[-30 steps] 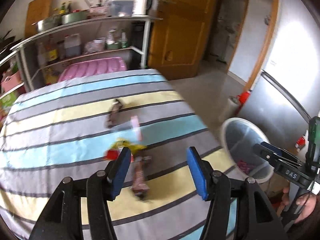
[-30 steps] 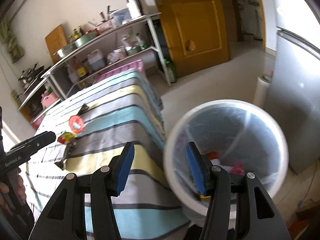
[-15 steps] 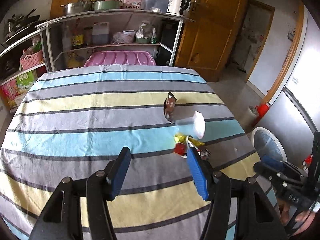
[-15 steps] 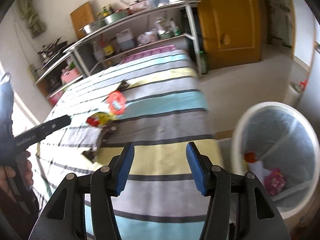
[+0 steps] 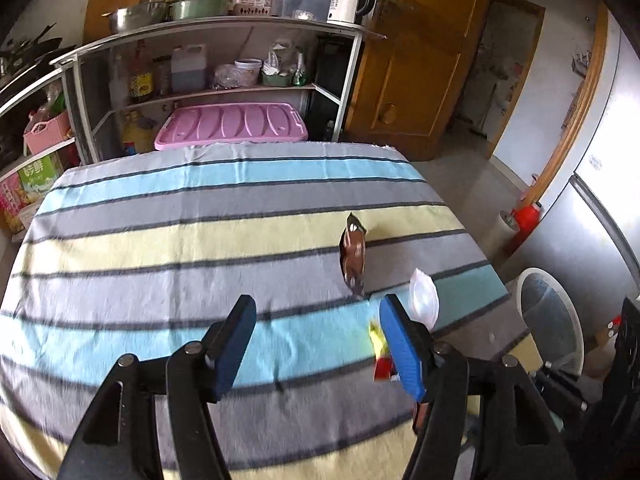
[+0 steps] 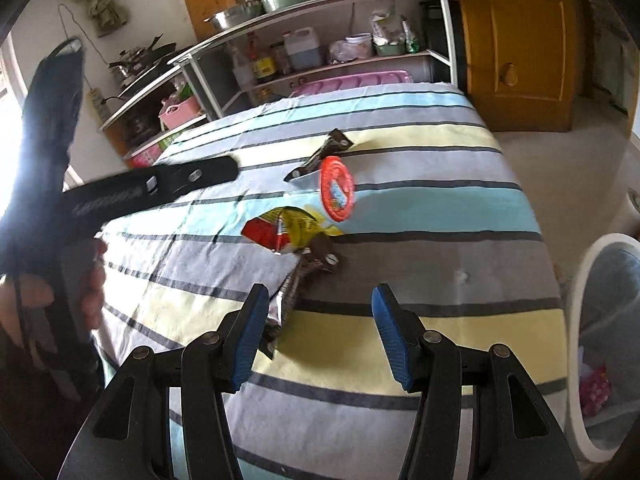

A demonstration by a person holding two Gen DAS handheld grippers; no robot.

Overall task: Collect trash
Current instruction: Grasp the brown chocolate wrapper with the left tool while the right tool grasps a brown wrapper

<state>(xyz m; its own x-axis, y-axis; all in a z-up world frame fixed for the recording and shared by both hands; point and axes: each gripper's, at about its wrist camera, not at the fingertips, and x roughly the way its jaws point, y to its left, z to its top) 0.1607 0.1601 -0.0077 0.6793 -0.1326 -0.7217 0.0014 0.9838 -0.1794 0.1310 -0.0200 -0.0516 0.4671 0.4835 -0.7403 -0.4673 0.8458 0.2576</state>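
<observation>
Four pieces of trash lie clustered on the striped-cloth surface (image 6: 400,240): a clear plastic cup with a red foil lid (image 6: 336,188), a crumpled yellow-and-red wrapper (image 6: 284,230), a dark brown snack wrapper (image 6: 304,280) and another brown wrapper (image 5: 354,256) farther off; none is collected yet; the white bin (image 6: 592,320) beside the surface already holds scraps; the right tongs (image 6: 316,330) stand spread and empty near the dark wrapper; the left tongs (image 5: 316,344) are opening, with nothing between them.

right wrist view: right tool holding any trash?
No, the right tool is open and empty above the striped cloth, dark brown foil wrapper lying just ahead.
</observation>
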